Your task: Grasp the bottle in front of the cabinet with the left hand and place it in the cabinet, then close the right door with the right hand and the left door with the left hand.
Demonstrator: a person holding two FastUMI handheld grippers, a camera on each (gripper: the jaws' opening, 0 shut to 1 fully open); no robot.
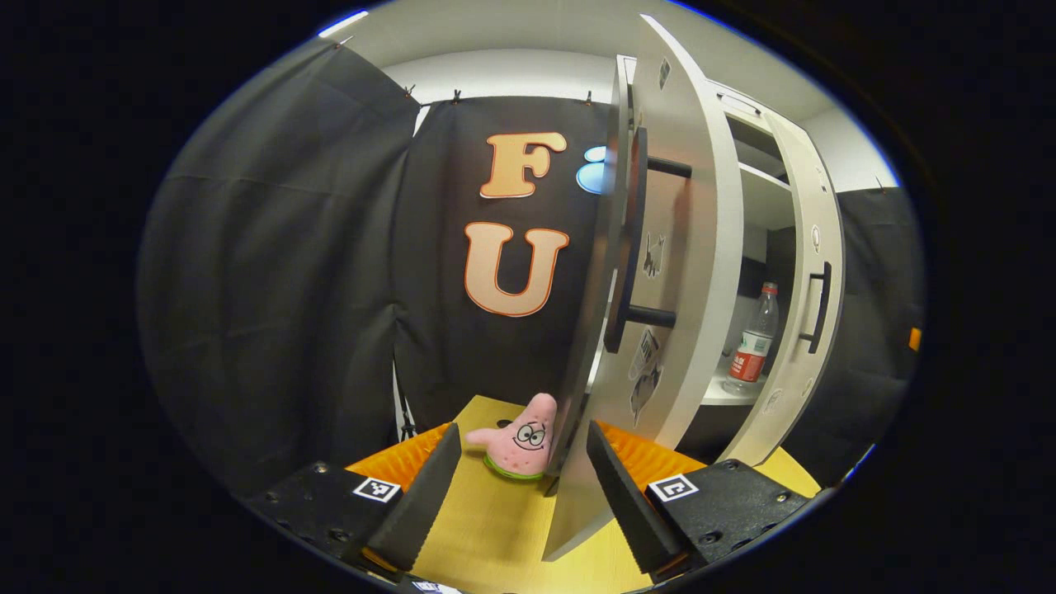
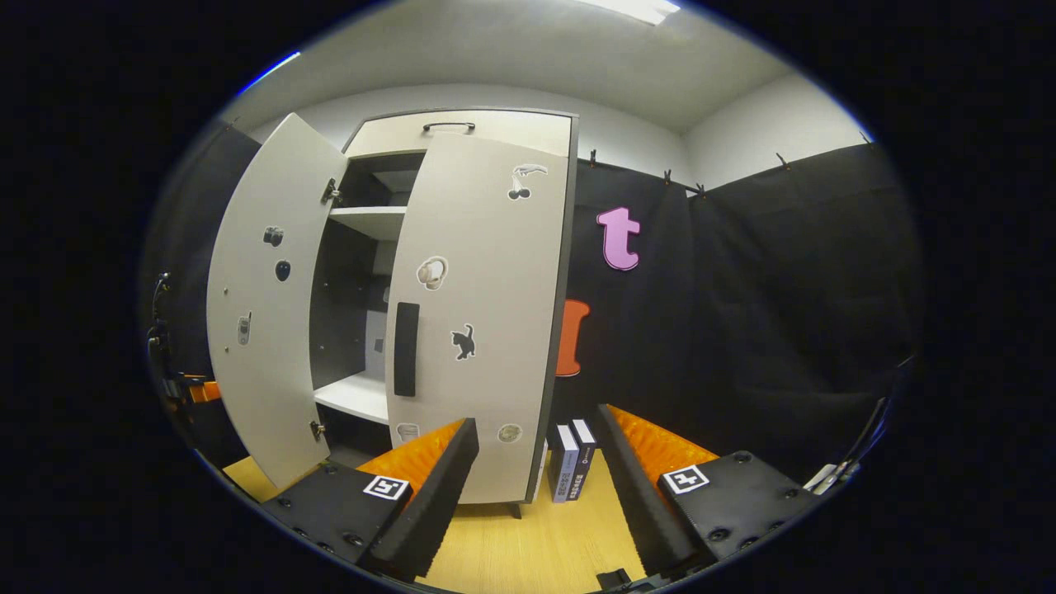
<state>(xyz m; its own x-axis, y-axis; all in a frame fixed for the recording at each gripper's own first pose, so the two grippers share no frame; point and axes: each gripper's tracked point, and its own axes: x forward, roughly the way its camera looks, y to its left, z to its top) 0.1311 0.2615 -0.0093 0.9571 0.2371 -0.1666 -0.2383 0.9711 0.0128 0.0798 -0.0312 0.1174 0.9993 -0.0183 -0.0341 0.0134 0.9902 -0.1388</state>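
A: Left tool (image 1: 513,487)?
B: Released, empty, at the left door's (image 1: 660,272) edge.
A: Right tool (image 2: 536,487)?
B: Released, before the right door (image 2: 483,330), nearly shut.
A: Bottle (image 1: 752,340)?
B: Upright on the cabinet shelf (image 1: 726,394); left door remains, apparently.

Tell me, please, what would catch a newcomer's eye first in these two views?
Probably the tall pale cabinet, its sticker-dotted doors ajar: the left door swings close before the left gripper. Inside, on the lower shelf, stands a clear bottle with a red label. A pink star-shaped plush toy lies on the wooden table beside that door.
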